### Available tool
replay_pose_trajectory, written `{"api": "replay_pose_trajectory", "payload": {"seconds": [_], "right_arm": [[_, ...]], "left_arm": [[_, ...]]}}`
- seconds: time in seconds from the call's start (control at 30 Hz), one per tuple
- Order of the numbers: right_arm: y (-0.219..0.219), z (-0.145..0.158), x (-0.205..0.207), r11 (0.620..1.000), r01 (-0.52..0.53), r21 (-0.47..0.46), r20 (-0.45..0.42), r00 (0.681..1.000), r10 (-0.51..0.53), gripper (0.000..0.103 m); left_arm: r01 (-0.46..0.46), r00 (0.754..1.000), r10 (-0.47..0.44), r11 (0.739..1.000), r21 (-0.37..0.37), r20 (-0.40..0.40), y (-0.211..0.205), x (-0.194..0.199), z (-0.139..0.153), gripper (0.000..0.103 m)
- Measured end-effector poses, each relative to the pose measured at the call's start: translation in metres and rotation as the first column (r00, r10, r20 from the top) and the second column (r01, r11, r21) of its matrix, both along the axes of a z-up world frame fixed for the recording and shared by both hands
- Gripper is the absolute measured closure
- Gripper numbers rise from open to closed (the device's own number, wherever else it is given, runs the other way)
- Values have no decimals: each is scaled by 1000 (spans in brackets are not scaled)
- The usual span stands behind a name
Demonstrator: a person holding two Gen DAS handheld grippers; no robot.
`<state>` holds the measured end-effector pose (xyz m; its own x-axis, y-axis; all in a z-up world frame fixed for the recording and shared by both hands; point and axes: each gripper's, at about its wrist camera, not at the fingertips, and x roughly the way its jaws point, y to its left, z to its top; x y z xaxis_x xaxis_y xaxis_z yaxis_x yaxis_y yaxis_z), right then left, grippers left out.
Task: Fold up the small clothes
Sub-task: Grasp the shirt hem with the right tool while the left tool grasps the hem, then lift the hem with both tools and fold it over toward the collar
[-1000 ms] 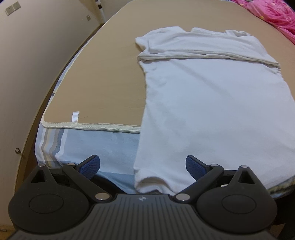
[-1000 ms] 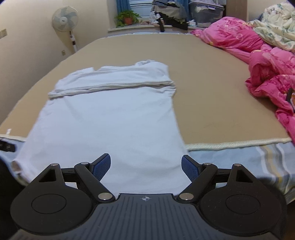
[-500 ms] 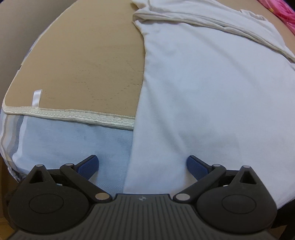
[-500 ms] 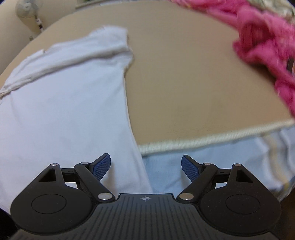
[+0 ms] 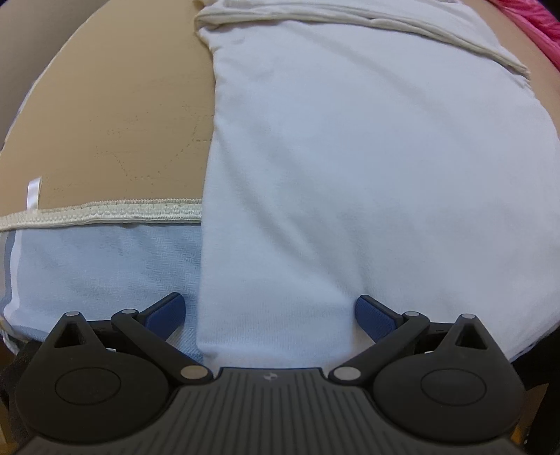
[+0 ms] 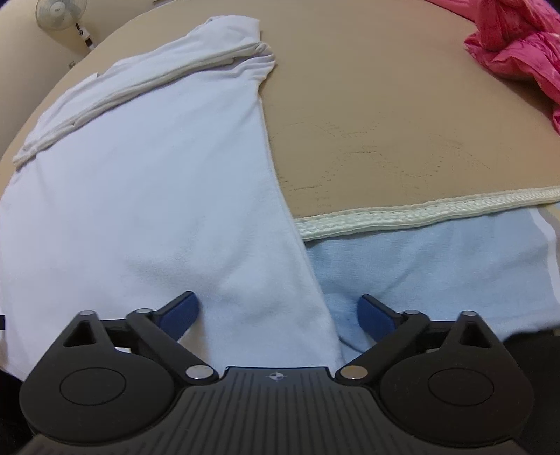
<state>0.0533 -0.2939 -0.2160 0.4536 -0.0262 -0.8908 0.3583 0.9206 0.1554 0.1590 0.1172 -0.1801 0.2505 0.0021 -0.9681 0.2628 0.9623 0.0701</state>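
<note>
Left wrist, one white shirt [image 5: 350, 168], one open gripper [image 5: 269, 315]

A bed [image 5: 105, 273] in pale blue sheeting carries a tan mat [image 6: 402, 115]; a white T-shirt [image 5: 350, 157] lies across both, pink bedding [image 6: 518, 45] far right.

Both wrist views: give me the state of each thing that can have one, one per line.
White T-shirt: flat on the bed, far end folded over, near end unfolded and overhanging the tan mat's trim.
Left gripper: open, straddling the shirt's left near edge.
Right gripper: open, straddling the shirt's right near edge.
Pink quilt: crumpled.
Fan: running or not, cannot tell.
</note>
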Motion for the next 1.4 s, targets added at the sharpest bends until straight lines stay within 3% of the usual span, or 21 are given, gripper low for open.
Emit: {"api": "replay_pose_trajectory", "payload": {"seconds": [0.1,0.23,0.37,0.47,0.5,0.53,0.6,0.63,0.8,1.1,1.4], "right_arm": [[3,2,0,1000,-8,-22,7,1000,8,10],[-2,10,-10,1000,-17,25,31,999,16,23],[-2,14,-15,1000,-18,21,46,999,17,62],[1,19,-18,997,-51,54,58,997,48,96],[1,20,-19,996,-59,71,62,997,55,96],[1,22,-19,995,-69,77,71,995,63,96],[2,25,-20,995,-70,74,79,995,64,96],[1,25,-20,995,-62,79,78,995,56,96],[-11,36,-23,992,-2,129,85,996,-9,97],[-15,77,-49,978,10,208,206,977,-54,98],[-17,81,-91,970,39,239,225,970,-94,99]], "left_arm": [[-13,1000,13,1000,-4,-19,0,5,1,0],[-19,1000,18,1000,-15,-25,3,13,1,0],[-32,999,32,999,-8,-10,4,12,6,0],[-40,999,40,999,-26,-5,3,4,13,17],[-29,1000,29,999,-27,1,3,1,17,32],[-16,1000,16,999,-39,4,3,-2,22,59],[-4,1000,5,1000,-22,21,1,-7,30,87],[2,1000,-2,1000,3,30,0,-9,32,91],[-21,999,23,999,-44,47,7,-15,47,95],[26,990,-10,993,-115,139,9,-38,92,97],[33,987,-12,991,-132,161,18,-70,101,98]]}}
